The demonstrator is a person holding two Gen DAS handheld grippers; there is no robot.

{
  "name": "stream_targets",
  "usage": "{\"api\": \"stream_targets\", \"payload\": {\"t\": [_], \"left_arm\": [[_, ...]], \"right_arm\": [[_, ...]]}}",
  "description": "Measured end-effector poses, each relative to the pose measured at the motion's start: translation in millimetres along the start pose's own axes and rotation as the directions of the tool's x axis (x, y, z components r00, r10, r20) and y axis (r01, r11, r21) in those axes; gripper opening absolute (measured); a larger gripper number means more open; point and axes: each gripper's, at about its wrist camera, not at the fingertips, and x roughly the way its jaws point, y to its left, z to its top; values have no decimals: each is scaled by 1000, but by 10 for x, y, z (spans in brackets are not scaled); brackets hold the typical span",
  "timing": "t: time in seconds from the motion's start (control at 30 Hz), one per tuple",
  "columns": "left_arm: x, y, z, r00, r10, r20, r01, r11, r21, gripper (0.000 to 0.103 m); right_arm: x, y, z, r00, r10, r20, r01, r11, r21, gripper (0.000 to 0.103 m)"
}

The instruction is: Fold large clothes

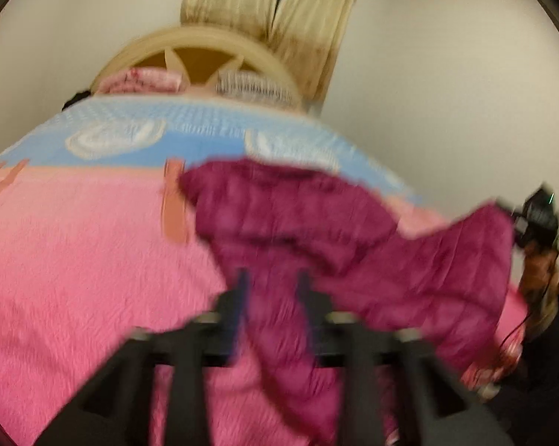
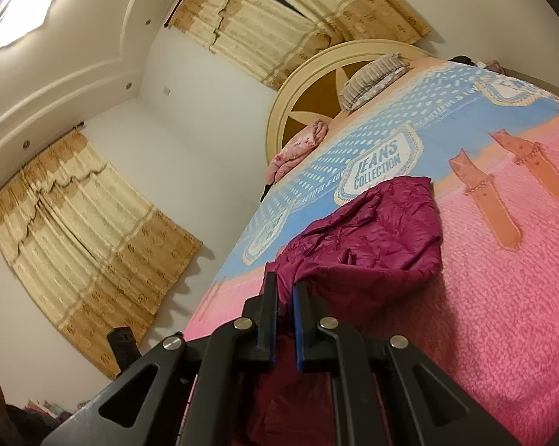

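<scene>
A maroon quilted garment lies crumpled on the pink and blue bedspread, with one side lifted off it. In the blurred left wrist view my left gripper has its fingers well apart. A strip of the garment hangs loosely between them, and neither finger presses on it. My right gripper is shut on an edge of the garment and holds it up off the bed. The left wrist view shows that right gripper at the far right, raised, with a hand under it.
A round cream headboard stands at the bed's far end. A pink folded blanket and a striped pillow lie against it. Beige curtains hang on the white walls beside the bed.
</scene>
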Motion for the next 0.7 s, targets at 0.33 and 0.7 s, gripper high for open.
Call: {"api": "stream_targets", "payload": {"t": [0.33,0.7], "left_arm": [[385,-79,-804,936,-208,-284,149,966,-213,103],[685,-420,-969,868,-298,-396,236,951,-200,23]], "right_arm": [[-26,-255,-209,999,-29,-34,30,999,27,6],[79,-315,-422,996,-31,-83,34,999,25,6]]}}
